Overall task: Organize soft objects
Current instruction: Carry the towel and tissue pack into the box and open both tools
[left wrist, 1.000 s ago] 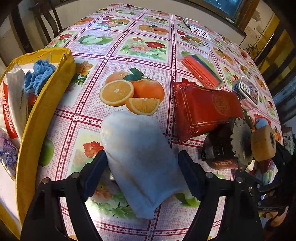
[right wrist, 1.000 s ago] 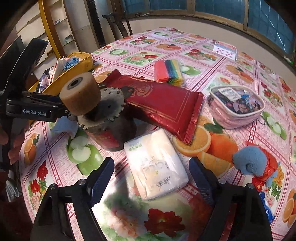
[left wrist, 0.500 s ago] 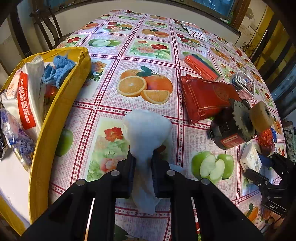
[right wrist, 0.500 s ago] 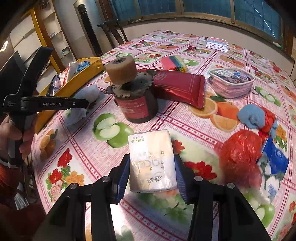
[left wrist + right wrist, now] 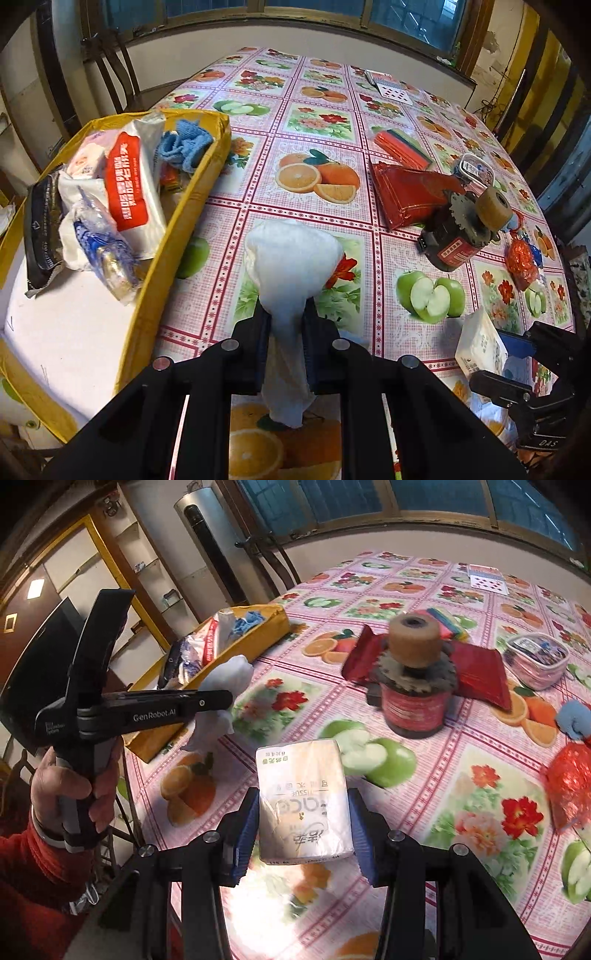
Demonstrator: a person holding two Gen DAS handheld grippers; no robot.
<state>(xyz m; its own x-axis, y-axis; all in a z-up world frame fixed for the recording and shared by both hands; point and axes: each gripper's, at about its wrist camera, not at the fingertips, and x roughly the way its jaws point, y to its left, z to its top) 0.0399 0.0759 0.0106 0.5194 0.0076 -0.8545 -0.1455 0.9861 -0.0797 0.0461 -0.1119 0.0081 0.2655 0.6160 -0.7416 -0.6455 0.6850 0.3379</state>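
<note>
Both claws rose; yellow box [image 5: 177, 236] beside white cloth [image 5: 291, 273].

Taking the jar [image 5: 456, 242] with the roll [image 5: 493, 210] on its lid as the landmark, the foil packet [image 5: 406, 194] lies just behind it, touching, and the stack of cloths [image 5: 400, 149] lies behind that packet, farther up the table [image 5: 317, 122]. The zipped pouch [image 5: 537, 661] sits behind and to the right of the jar, the crinkled bundle [image 5: 570, 781] to its right and nearer, and the playing cards [image 5: 389, 86] well behind it at the far edge. Well to the left of the jar stands the box [image 5: 177, 236] at the table's left edge, with the packets [image 5: 129, 184] and a cloth [image 5: 184, 146] lying in it.
</note>
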